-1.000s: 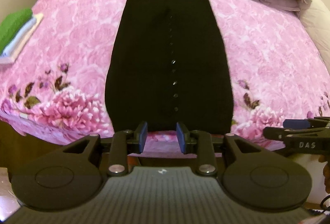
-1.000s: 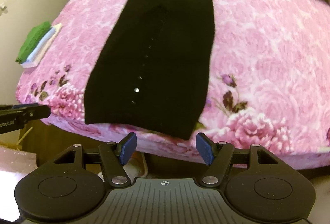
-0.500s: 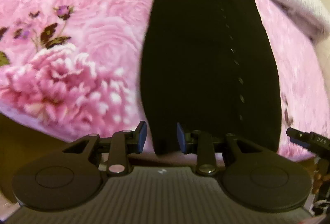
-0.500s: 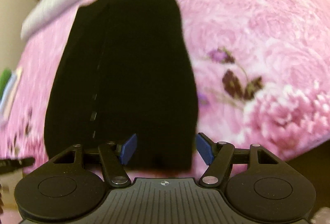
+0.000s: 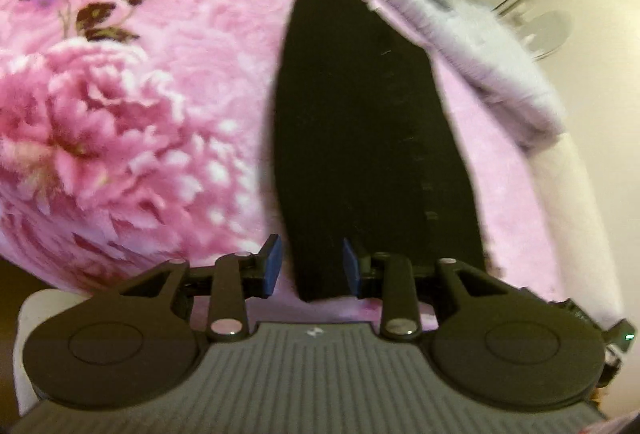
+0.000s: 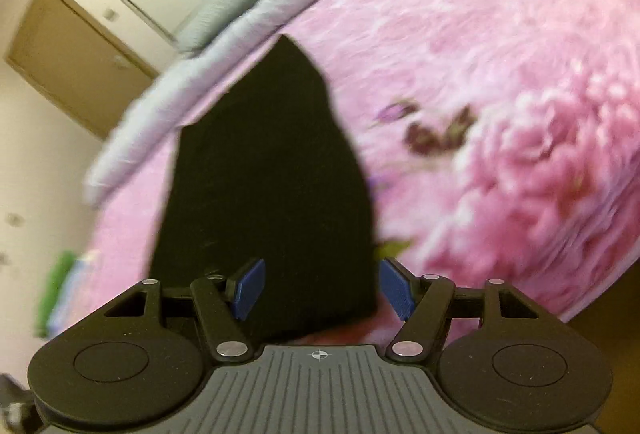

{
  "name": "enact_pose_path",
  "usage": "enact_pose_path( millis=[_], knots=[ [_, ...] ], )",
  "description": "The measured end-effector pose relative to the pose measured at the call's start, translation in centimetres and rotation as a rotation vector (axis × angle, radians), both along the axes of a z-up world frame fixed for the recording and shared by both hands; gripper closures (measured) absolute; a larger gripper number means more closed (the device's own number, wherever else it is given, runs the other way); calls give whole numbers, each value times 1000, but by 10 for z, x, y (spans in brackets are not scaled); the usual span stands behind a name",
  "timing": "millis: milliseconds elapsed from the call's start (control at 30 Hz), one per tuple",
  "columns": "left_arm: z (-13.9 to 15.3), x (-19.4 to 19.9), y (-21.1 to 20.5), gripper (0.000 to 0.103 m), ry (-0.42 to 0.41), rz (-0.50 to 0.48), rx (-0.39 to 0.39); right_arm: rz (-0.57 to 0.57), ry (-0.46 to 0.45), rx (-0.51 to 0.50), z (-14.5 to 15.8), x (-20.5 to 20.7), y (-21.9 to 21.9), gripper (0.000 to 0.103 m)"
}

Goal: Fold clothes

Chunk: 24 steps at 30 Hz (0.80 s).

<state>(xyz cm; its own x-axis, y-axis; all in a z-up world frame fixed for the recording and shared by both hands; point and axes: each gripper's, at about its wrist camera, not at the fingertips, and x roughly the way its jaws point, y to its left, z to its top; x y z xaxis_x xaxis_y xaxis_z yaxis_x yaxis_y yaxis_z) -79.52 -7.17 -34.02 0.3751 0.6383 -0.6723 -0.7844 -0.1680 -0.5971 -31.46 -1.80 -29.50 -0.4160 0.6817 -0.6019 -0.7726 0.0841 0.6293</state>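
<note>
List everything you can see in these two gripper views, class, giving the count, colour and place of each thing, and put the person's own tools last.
Black garment: one, black, laid flat lengthwise on the bed, near hem at the bed's front edge.
Floral bedspread: one, pink with darker pink flowers, covering the bed.
Grey quilt: one, pale grey, bunched along the far end of the bed.
Folded stack: one, green on top of pale layers, blurred, far side of the bed in the right wrist view.
Door: one, brown, in the wall beyond the bed.
Left gripper: one, black with blue pads, open, astride the garment's near left corner.
Right gripper: one, black with blue pads, open, astride the near right corner.
</note>
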Motion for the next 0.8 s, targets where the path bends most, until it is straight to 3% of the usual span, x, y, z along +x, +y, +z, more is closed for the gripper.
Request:
enact_pose_path(
  millis=[267, 600, 800],
  knots=[
    [-3, 3, -6, 71, 1, 40, 15, -2, 167, -36, -4, 19, -15, 36],
    [-45, 1, 33, 70, -64, 53, -25, 59, 186, -162, -57, 31, 44, 36],
    [-58, 3, 48, 68, -136, 23, -7, 147, 209, -174, -61, 31, 61, 36]
  ],
)
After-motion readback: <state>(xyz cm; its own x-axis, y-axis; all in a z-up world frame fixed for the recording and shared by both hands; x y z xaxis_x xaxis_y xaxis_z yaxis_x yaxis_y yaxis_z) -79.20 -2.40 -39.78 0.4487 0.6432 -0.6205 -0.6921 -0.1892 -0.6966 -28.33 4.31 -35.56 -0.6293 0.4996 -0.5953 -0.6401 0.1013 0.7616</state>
